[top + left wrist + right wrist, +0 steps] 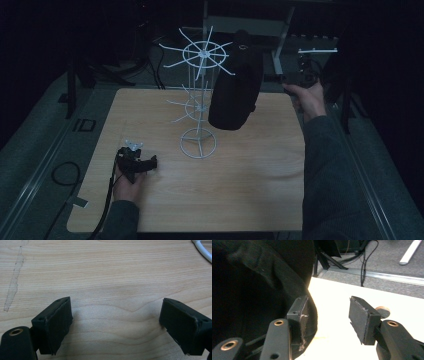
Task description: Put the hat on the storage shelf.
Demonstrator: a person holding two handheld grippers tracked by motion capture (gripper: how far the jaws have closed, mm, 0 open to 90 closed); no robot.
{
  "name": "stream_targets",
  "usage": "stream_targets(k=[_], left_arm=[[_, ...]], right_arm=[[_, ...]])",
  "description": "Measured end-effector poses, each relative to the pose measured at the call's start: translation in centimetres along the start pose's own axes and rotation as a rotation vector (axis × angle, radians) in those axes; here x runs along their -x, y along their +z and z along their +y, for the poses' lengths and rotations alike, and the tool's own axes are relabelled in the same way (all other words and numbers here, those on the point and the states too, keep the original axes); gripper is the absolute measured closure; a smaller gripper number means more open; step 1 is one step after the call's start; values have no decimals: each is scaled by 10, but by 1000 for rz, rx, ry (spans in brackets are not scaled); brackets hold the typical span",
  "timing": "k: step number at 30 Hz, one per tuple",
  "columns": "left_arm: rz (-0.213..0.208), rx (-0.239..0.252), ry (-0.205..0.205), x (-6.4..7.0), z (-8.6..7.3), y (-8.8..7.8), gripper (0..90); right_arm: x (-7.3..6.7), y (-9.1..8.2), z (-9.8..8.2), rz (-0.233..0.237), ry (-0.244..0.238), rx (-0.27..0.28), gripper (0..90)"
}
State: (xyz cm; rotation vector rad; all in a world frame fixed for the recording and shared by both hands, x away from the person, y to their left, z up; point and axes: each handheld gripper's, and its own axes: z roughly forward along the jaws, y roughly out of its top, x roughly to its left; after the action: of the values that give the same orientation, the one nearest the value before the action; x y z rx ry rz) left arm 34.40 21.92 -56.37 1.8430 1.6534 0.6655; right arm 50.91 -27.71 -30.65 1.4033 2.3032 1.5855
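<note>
Left gripper (150, 162) sits low on the near-left part of the wooden table (240, 200), held in the person's left hand (127, 187). In the left gripper view (115, 322) its jaws stand wide apart, nothing between them, just bare wood grain below; a bit of the white wire rack's base ring (203, 251) shows at the top right corner.

Mid-table: white wire rack (199, 95), upright, ring base on the wood, two tiers of spokes. A black cap (235, 85) hangs on the right side of the top tier, draping down past the lower tier, clear of the tabletop.

Far right: right hand (307, 97) holds the right gripper (280, 77) at the table's far right edge, pointing left toward the cap. High view is too dark to tell contact there. In the right gripper view (328, 315) the jaws are spread, released. The cap (257, 290) lies at the left: its edge sits just at the left jaw's pad, seemingly brushing it, while the right jaw is well apart from the fabric with only light tabletop in the gap. Cap not pinched.

Beyond the table: grey floor with black cables (364, 257).
</note>
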Motion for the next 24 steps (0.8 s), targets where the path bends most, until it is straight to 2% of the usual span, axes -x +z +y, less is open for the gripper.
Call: stream_targets(k=[9,18,24], left_arm=[[0,2,-1,0,0,0,121],[0,3,-1,0,0,0,121],[1,3,-1,0,0,0,121]], right_arm=[[1,7,-8,-93,-46,-50,667],[4,20,-25,-163,-80,-116,688],[7,30,-38,-187,-94,-158,689]])
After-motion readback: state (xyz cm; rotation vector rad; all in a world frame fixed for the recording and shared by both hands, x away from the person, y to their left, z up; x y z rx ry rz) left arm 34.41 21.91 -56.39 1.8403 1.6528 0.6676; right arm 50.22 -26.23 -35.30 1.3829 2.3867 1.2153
